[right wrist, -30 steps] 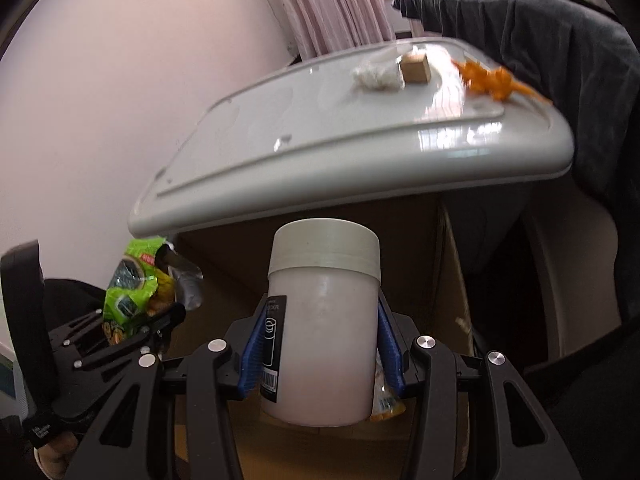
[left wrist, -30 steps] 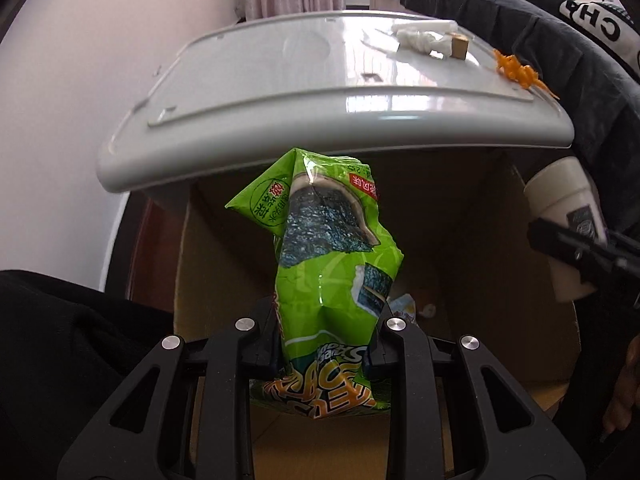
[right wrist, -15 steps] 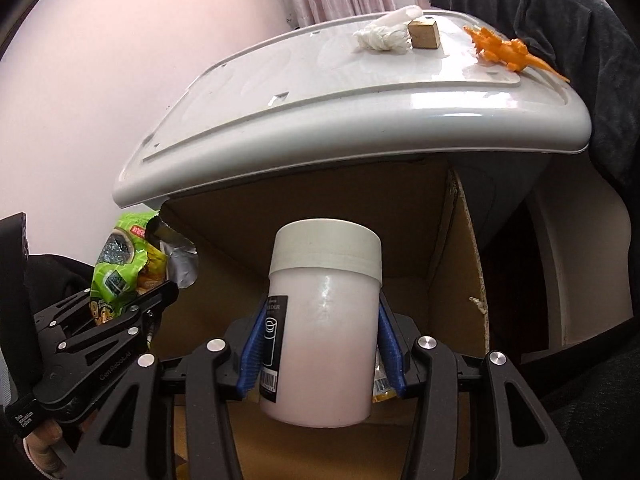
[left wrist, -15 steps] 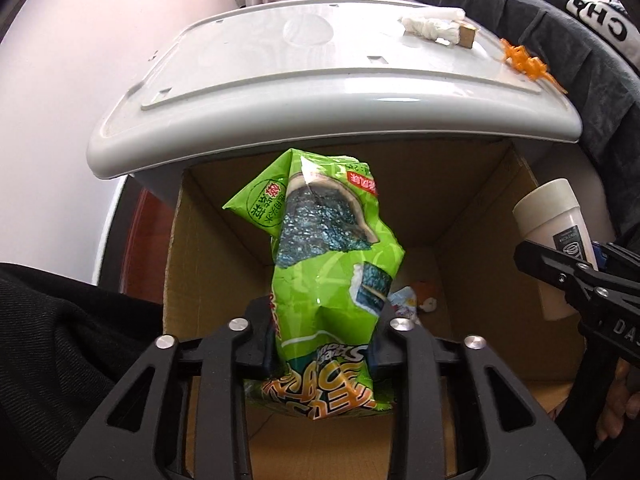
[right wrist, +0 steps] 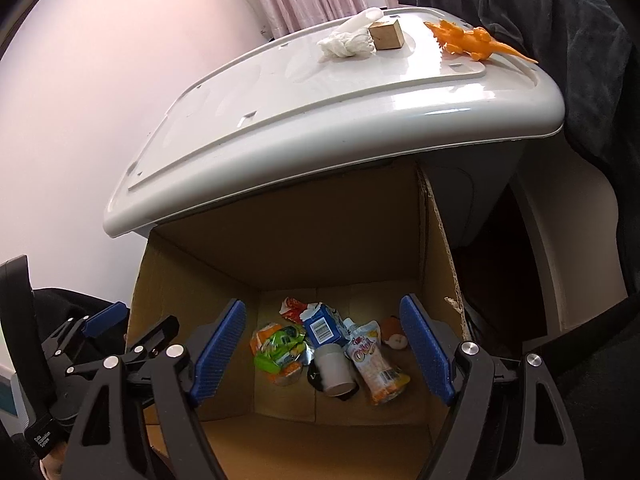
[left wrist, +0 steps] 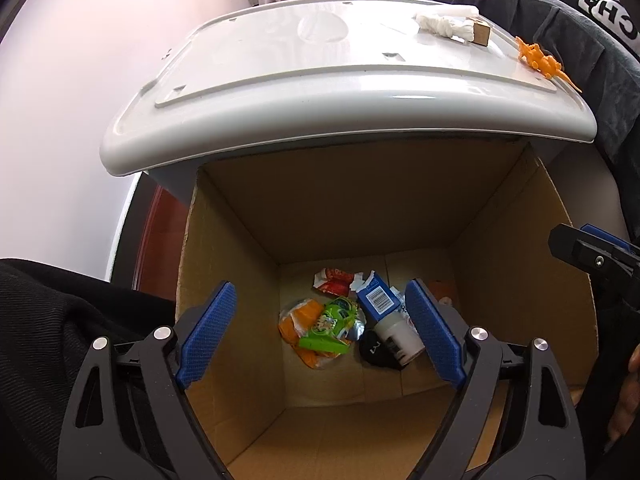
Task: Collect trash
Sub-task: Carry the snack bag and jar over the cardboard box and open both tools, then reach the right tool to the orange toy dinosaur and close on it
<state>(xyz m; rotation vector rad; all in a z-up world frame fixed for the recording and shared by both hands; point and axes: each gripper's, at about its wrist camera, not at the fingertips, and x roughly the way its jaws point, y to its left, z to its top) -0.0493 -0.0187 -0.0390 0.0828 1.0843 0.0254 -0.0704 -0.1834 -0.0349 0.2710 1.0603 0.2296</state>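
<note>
Trash: the green snack bag (left wrist: 328,326) and white cup (right wrist: 335,372) lie in the cardboard box (left wrist: 360,208); both grippers' fingers (left wrist: 208,334) spread apart, empty, above it.

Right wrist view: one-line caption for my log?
Open right gripper above the cardboard box, white cup and wrappers lying on its floor.
</note>
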